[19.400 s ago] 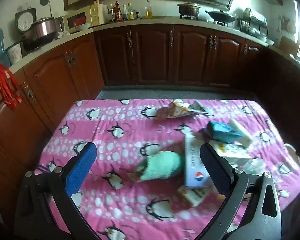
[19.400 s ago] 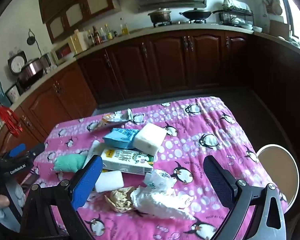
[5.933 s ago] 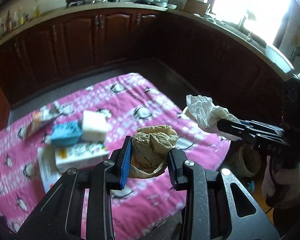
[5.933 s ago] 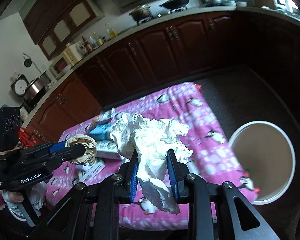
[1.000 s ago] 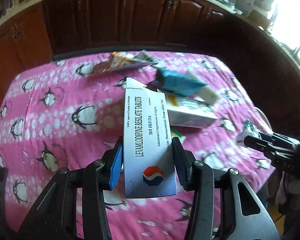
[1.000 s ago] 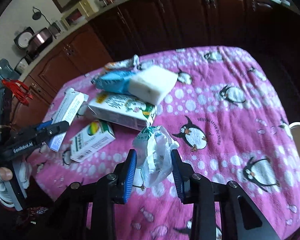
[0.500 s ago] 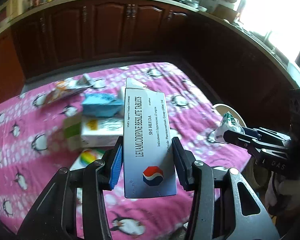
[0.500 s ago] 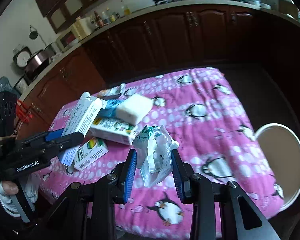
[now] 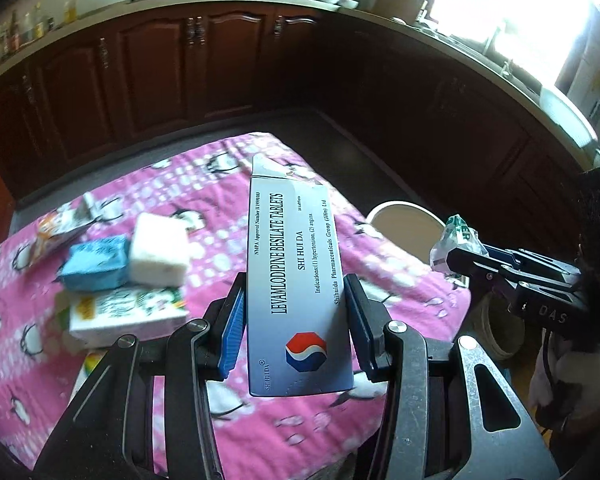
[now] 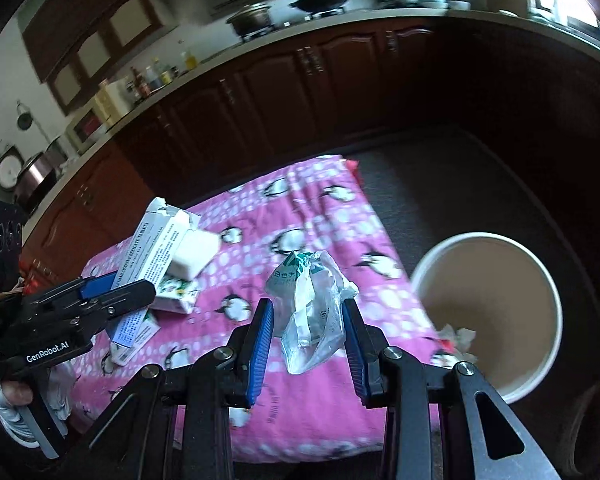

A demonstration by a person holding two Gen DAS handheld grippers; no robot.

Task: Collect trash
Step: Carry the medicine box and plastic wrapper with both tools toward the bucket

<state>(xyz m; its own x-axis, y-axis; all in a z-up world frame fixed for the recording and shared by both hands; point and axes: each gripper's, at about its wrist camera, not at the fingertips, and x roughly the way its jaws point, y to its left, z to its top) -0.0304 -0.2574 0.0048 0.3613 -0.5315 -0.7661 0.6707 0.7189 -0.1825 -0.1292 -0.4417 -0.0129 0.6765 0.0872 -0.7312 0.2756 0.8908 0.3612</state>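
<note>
My left gripper [image 9: 295, 292] is shut on a long grey-white tablet box [image 9: 296, 248], held upright over the pink penguin tablecloth [image 9: 220, 168]. In the right wrist view my right gripper [image 10: 307, 308] is shut on a crumpled clear plastic wrapper [image 10: 308, 280] with green print. It hangs over the table's near right corner. A white round bin [image 10: 420, 276] stands on the floor just right of the table, with a scrap of trash inside. The left wrist view shows that bin [image 9: 400, 216] beyond the table edge and the right gripper [image 9: 452, 256] with the wrapper [image 9: 458, 236] beside it.
On the cloth lie a blue packet [image 9: 96, 260], a white block [image 9: 160, 250], a milk carton [image 9: 128, 312], a snack wrapper [image 9: 60, 224] and a small green-white box [image 10: 134, 332]. Dark wooden cabinets [image 9: 220, 60] ring the room. Dark floor lies between table and cabinets.
Both grippers have swung right and slightly up, from over the trash pile to the table's bin-side edge, each carrying its item. The bin has come fully into the right wrist view.
</note>
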